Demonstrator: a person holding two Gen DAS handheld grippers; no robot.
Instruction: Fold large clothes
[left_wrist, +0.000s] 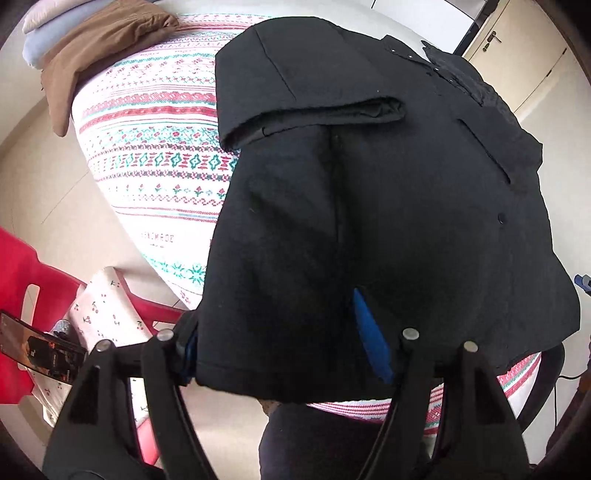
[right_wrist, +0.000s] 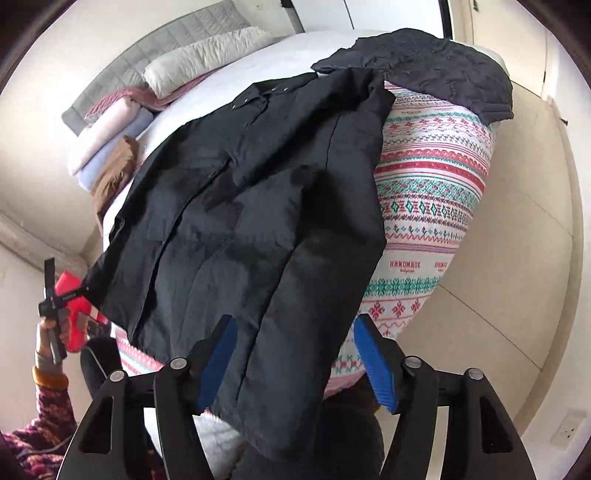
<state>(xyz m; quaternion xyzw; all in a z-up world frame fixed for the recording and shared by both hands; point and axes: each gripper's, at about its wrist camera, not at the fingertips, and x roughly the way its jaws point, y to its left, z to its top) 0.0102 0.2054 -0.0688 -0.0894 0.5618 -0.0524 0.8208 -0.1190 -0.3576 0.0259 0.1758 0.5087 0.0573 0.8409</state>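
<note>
Black and heavy, the coat (right_wrist: 243, 206) lies spread along the bed (right_wrist: 436, 206), on top of the patterned cover, with its near hem hanging over the near edge toward us. We judge the folding to be at an early stage: in the left wrist view one sleeve (left_wrist: 314, 114) already lies turned in across the chest, but the body is at full length and the collar end at the far side is not yet brought over. Our right hand-held gripper (right_wrist: 295, 365) stands wide open, its blue pads on either side of the hem, which hangs between them with nothing pinched. Of our left hand-held gripper (left_wrist: 284, 350) we see one blue pad against the cloth and the other mostly hidden behind the hem, so we cannot tell whether it has hold of the coat. A second dark garment (right_wrist: 436, 70) lies at the far end of the bed, touching the coat's collar, and folded clothes (right_wrist: 110, 147) are stacked at the far left. What remains, as we read it, is the other side and the lengthwise folds.
</note>
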